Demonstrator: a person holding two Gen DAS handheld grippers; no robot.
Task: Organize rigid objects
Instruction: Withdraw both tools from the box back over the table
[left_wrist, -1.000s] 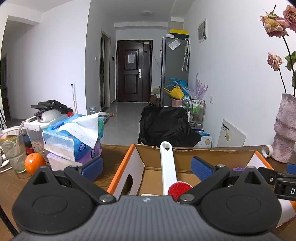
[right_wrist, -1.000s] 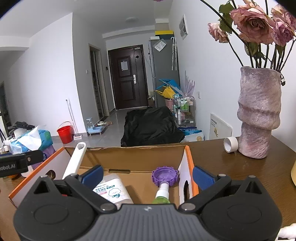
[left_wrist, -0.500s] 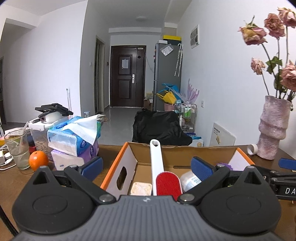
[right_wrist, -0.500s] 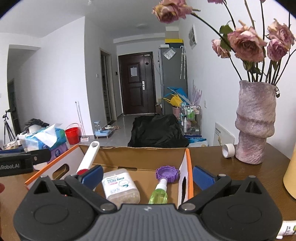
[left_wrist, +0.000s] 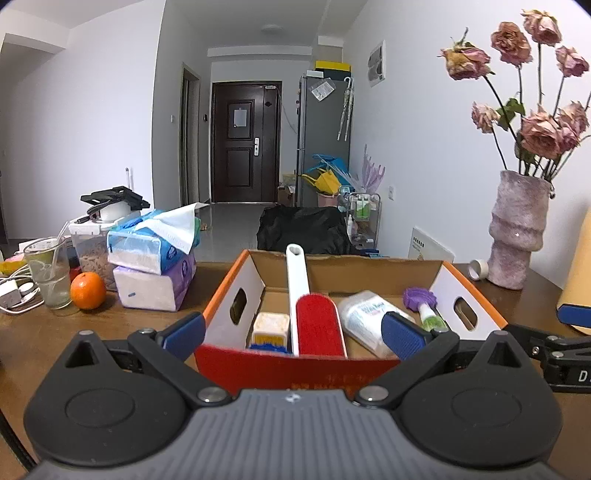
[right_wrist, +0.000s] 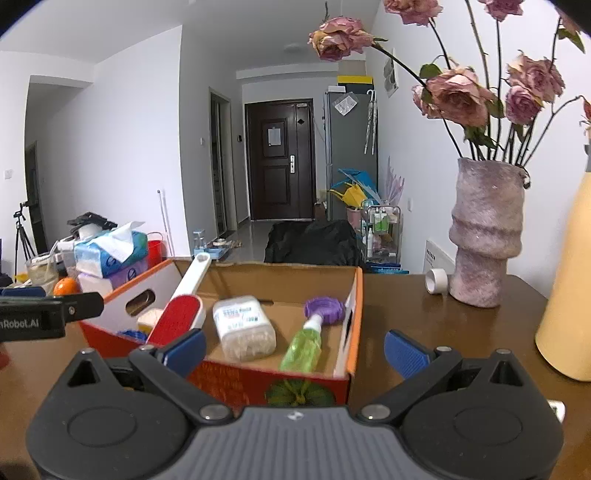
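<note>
An open cardboard box (left_wrist: 295, 363) (right_wrist: 258, 380) with a red front and orange rims sits on the brown table. Inside lie a white-handled red lint brush (left_wrist: 317, 325) (right_wrist: 177, 321), a clear box of cotton swabs (left_wrist: 364, 319) (right_wrist: 243, 326), a green spray bottle with a purple flower cap (left_wrist: 424, 306) (right_wrist: 308, 341) and a small yellow and blue block (left_wrist: 270, 326). My left gripper (left_wrist: 293, 334) is open, close before the box front. My right gripper (right_wrist: 293, 349) is open too, before the box's right front corner. Nothing is between either pair of fingers.
Stacked tissue packs (left_wrist: 153, 266), an orange (left_wrist: 88, 290) and a glass (left_wrist: 50, 271) stand left of the box. A pink vase of dried roses (right_wrist: 485, 232), a tape roll (right_wrist: 436, 281) and a tall yellow object (right_wrist: 567, 291) stand to the right.
Both grippers have pulled back and risen from over the box, so its front wall and contents now show in full. Both stayed open.
</note>
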